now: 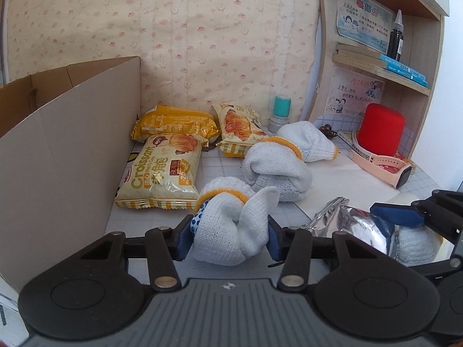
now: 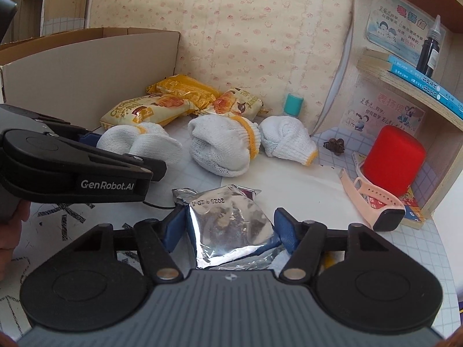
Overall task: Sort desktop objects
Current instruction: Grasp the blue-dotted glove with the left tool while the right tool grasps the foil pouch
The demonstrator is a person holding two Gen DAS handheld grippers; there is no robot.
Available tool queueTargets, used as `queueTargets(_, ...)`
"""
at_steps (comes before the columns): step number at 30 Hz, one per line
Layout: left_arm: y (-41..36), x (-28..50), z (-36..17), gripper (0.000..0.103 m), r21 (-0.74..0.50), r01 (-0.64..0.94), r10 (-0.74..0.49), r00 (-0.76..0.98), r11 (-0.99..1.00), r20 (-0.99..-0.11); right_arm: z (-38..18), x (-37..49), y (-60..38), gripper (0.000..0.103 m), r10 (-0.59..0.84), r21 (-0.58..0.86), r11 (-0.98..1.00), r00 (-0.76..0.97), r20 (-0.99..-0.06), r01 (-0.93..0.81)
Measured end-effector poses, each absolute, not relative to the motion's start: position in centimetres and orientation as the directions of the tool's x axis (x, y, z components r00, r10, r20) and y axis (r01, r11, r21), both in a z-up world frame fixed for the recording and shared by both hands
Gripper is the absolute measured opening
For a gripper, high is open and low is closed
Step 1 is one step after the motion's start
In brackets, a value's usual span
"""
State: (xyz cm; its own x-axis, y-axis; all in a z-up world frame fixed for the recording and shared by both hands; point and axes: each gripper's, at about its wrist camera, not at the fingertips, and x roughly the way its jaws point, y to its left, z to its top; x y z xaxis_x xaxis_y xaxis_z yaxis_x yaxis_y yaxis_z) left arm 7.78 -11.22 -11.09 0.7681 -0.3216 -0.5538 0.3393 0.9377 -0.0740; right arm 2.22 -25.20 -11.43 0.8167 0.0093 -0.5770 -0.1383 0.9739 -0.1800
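My left gripper [image 1: 230,238] is shut on a rolled white knit glove bundle with a yellow cuff [image 1: 228,228]; both blue pads press its sides. The same bundle [image 2: 139,141] shows in the right wrist view, held at the left. My right gripper [image 2: 228,228] is shut on a crumpled silver foil packet [image 2: 228,219], which sits low over the white desk. In the left wrist view that packet [image 1: 344,225] lies at the right, beside one blue pad [image 1: 396,214] of the right gripper. Two more glove bundles [image 1: 277,173] [image 1: 306,138] lie in mid-desk.
An open cardboard box [image 1: 58,144] stands at the left. Three yellow croissant packs [image 1: 162,173] lie by its wall. A teal stamp [image 1: 282,110], a dark hair clip [image 1: 328,130], a red cylinder [image 1: 382,130] and a pink watch [image 1: 382,164] sit at the right, under wooden shelves [image 1: 376,66].
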Motion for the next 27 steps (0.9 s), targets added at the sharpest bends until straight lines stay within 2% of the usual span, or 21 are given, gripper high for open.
queueTargets(9,-10.7,7.0,-10.3,0.052,-0.066,0.333,-0.317,0.792,0.941,-0.521,-10.6,1.1,-25.6,0.061,0.012,-0.163,0.979,0.827,-0.562,-0.125)
queueTargets(27,-8.9,4.5,-6.9,0.052,-0.051,0.301,-0.292,0.848,0.952,-0.443,-6.6,-1.1,-25.4,0.061,0.042,-0.140,0.983,0.885,-0.465,-0.120)
